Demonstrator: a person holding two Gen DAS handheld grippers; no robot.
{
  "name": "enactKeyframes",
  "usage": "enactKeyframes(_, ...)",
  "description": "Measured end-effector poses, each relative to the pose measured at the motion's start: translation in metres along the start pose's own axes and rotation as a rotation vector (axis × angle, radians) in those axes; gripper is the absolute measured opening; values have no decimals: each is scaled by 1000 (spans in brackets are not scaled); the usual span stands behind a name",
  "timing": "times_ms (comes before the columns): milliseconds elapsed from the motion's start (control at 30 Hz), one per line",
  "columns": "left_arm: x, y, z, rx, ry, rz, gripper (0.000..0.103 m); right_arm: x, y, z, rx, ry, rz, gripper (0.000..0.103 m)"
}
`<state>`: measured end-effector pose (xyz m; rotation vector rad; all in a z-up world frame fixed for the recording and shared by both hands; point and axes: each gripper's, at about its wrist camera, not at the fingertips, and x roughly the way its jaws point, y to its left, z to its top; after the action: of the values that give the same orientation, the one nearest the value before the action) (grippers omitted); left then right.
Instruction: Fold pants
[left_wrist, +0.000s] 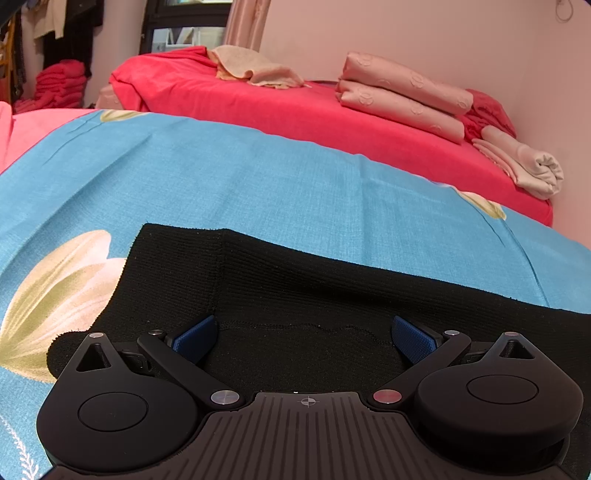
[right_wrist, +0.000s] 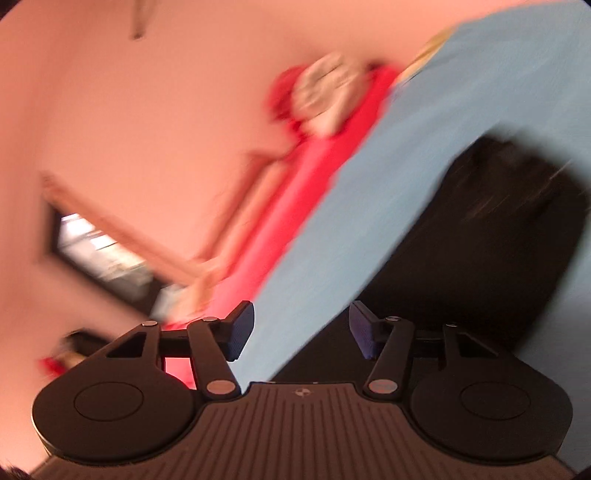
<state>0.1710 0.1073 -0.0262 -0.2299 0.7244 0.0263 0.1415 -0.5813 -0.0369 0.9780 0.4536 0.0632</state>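
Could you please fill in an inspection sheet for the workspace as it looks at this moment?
Surface: blue floral sheet spread on the bed, lightly creased.
Job's things: black pants lying flat on the sheet.
Clutter: folded pink bedding, a beige towel and rolled cloth on the red cover behind.
Grippers: left gripper open, low over the pants, nothing between the pads; right gripper open, empty; its view is blurred and tilted.
Cables: nothing seen.
Surroundings: pink wall, hanging clothes far left.

Pants (left_wrist: 295, 280): black ribbed knit, matt. Sheet (left_wrist: 221, 173): blue woven cloth.
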Motion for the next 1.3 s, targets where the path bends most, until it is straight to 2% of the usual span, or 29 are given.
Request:
enactKeyframes(33,0,0,0,0,0,0,103,-8,4,4,-18,-44,-83,76)
enactKeyframes(67,0,0,0,0,0,0,103,-21,9,6,-53,-96,-138,81)
enactKeyframes(133,0,0,0,0,0,0,103,-43,22,4,-103,-153,-164,85)
enactKeyframes(167,0,0,0,1,0,0,103,-53,26,2,-107,-152,-162,85)
enactKeyframes(300,0,0,0,0,0,0,103,-76,39,-17,-60,-34,-104,86)
enactKeyframes(367,0,0,0,0,0,0,103,-78,40,-25,-19,49,-112,86)
enactKeyframes(433,0,0,0,0,0,0,103,-68,41,-32,-3,128,-157,86)
enactKeyframes(533,0,0,0,1,0,0,103,-48,36,-35,-19,157,-235,84)
enactKeyframes(700,0,0,0,0,-2,4,103,-25,19,-19,64,86,-217,78)
enactKeyframes(800,0,0,0,1,-2,4,103,-12,16,-12,55,42,-196,78)
enactKeyframes(900,0,0,0,0,-2,3,103,-6,13,-10,-34,-18,-219,67)
enactKeyframes(933,0,0,0,0,-2,3,103,-8,7,-12,-12,-48,-218,61)
enactKeyframes(967,0,0,0,0,-2,3,103,-12,5,-15,18,-77,-209,62)
enactKeyframes(1000,0,0,0,0,-2,4,103,-12,7,-19,10,-77,-197,64)
enactKeyframes(1067,0,0,0,1,-2,4,103,-1,20,-26,-106,-2,-179,76)
enactKeyframes(1133,0,0,0,0,-2,4,103,6,30,-28,-196,33,-168,80)
enactKeyframes(1200,0,0,0,0,-2,4,103,8,23,-24,-169,22,-155,77)
enactKeyframes(1233,0,0,0,0,-2,4,103,10,16,-22,-112,6,-161,69)
enactKeyframes(1267,0,0,0,0,-2,4,103,9,15,-24,-90,-9,-168,67)
enactKeyframes(1300,0,0,0,1,-2,5,103,11,19,-26,-125,-4,-181,64)
